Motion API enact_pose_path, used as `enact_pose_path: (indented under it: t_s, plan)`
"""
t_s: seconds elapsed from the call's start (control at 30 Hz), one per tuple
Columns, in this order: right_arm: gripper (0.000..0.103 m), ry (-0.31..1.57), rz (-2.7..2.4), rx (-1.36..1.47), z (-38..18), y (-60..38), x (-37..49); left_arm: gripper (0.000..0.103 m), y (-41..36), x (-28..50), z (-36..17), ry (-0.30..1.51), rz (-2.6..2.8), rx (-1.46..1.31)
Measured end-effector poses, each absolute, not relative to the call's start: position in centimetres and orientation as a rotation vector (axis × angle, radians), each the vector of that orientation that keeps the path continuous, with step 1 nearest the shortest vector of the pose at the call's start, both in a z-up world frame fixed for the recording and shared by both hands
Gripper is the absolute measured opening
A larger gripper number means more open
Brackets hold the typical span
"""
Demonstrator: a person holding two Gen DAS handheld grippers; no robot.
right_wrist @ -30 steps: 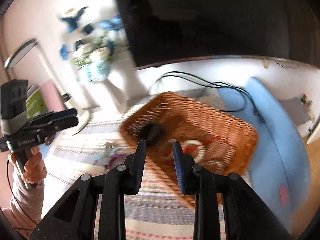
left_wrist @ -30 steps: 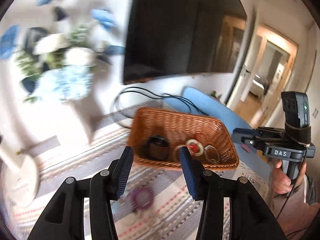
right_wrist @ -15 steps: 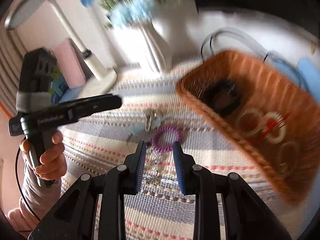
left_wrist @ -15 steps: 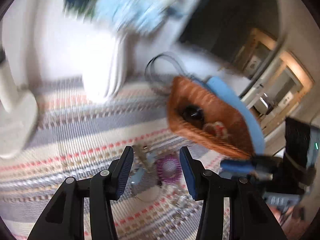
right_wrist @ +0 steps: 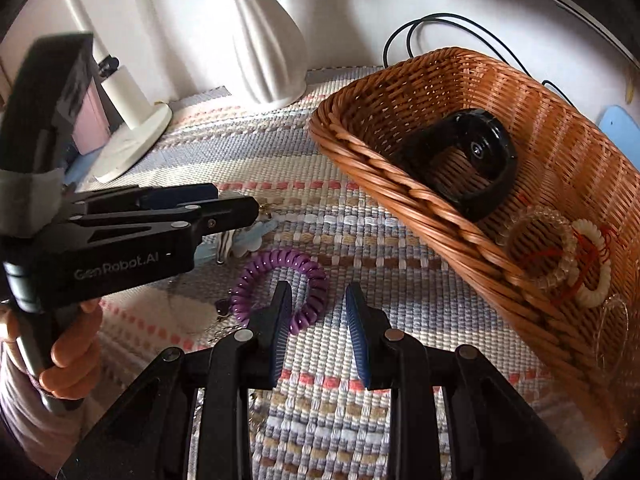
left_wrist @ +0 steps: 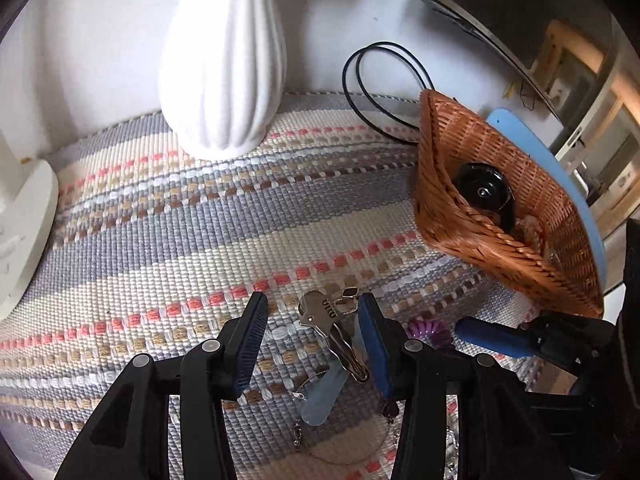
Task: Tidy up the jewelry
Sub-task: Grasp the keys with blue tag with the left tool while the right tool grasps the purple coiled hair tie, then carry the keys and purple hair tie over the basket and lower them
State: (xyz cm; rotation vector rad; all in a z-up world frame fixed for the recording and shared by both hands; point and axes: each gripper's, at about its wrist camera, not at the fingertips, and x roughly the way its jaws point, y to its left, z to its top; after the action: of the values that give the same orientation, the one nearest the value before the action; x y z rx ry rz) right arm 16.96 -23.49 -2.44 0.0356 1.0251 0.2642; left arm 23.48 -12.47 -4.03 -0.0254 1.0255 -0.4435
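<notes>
Both cameras have dropped from the wall and screen toward the striped mat on the worktop.

Left wrist view: the left hand-held gripper (left_wrist: 312, 340) has its jaws apart and closing, with a silver hair clip (left_wrist: 332, 332) and a pale blue clip (left_wrist: 322, 396) lying between them, not yet pinched. The wicker basket (left_wrist: 492, 256) sits to the right with a black bracelet (left_wrist: 484, 194) already inside.

Right wrist view: the right hand-held gripper (right_wrist: 316, 320) hangs with jaws apart and empty just over the purple coil hair tie (right_wrist: 280, 280), one pad overlapping its lower edge. A hand (right_wrist: 68, 344) carries the left tool nearby.

Judged step: picking loose pieces off the mat. Next, the left jaws must finish closing squarely on the thin clip, which may slip, then carry it to the basket.
</notes>
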Motion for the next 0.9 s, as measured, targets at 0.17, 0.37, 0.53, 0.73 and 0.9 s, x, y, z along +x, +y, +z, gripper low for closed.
enact_pose_path:
  t_s: [0.17,0.37,0.53,0.73,0.9]
  plan:
    - [0.028,0.99,0.231,-0.071,-2.7,-21.7,17.1,0.023,-13.4,23.0,-4.1,1.017,-0.456,-0.023]
    - [0.013,0.96,0.229,-0.155,-2.8,-20.7,16.5,0.023,-10.7,23.0,-4.0,1.015,-0.538,-0.178]
    - [0.012,0.971,0.284,-0.07,-2.5,-22.6,16.0,0.023,-7.7,22.9,-3.1,0.981,-0.619,-0.313]
    - [0.012,0.946,0.336,0.064,-0.7,-24.9,15.2,0.023,-6.0,22.9,-1.3,0.953,-0.656,-0.339]
    - [0.012,0.895,0.356,0.122,2.5,-26.9,13.7,0.023,-7.5,21.6,1.4,0.906,-0.659,-0.266]
